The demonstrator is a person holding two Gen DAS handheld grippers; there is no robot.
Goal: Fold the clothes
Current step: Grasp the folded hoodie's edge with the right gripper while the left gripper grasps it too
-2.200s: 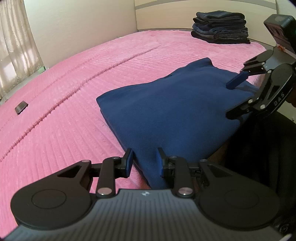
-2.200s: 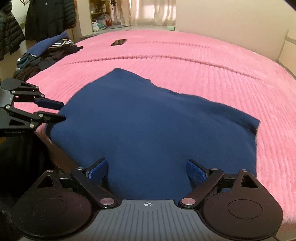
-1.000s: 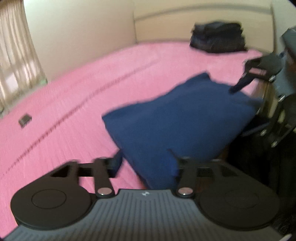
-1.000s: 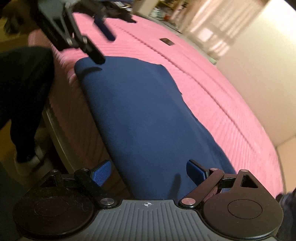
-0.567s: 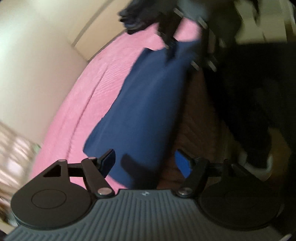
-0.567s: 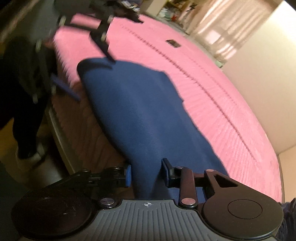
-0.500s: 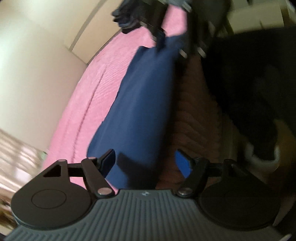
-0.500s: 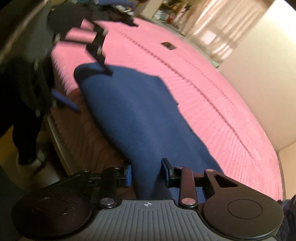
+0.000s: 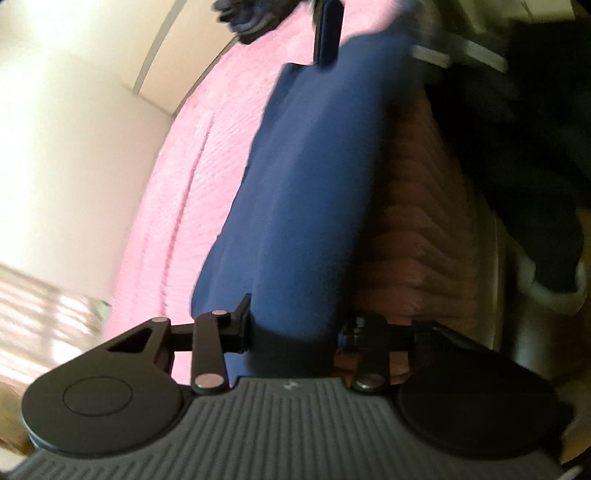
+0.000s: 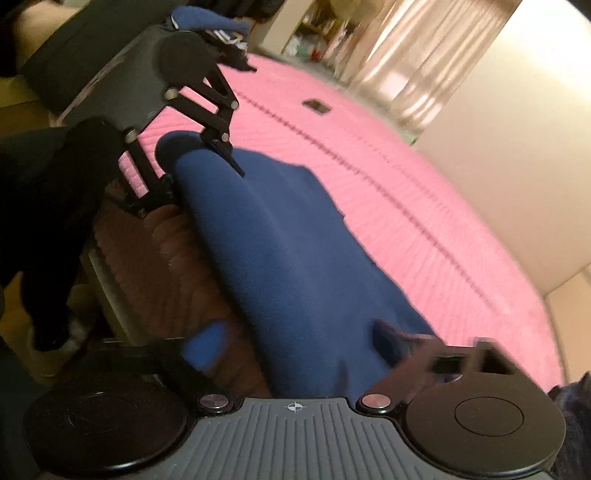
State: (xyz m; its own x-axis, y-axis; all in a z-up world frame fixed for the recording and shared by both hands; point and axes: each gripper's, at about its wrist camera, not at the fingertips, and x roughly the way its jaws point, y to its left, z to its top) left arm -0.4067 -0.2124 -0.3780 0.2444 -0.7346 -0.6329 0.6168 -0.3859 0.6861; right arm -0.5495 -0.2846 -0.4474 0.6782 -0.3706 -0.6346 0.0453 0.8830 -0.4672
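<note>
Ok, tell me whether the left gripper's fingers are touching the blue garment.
Cannot tell. In the left wrist view the blue garment fills the gap of the closing left gripper, but blur and shadow hide whether the fingers press it.

One navy garment (image 10: 288, 251) lying at the pink bed's (image 10: 424, 206) near edge, one dark clothes stack (image 9: 247, 16) sitting at its far corner, one small dark object (image 10: 316, 106)
</note>
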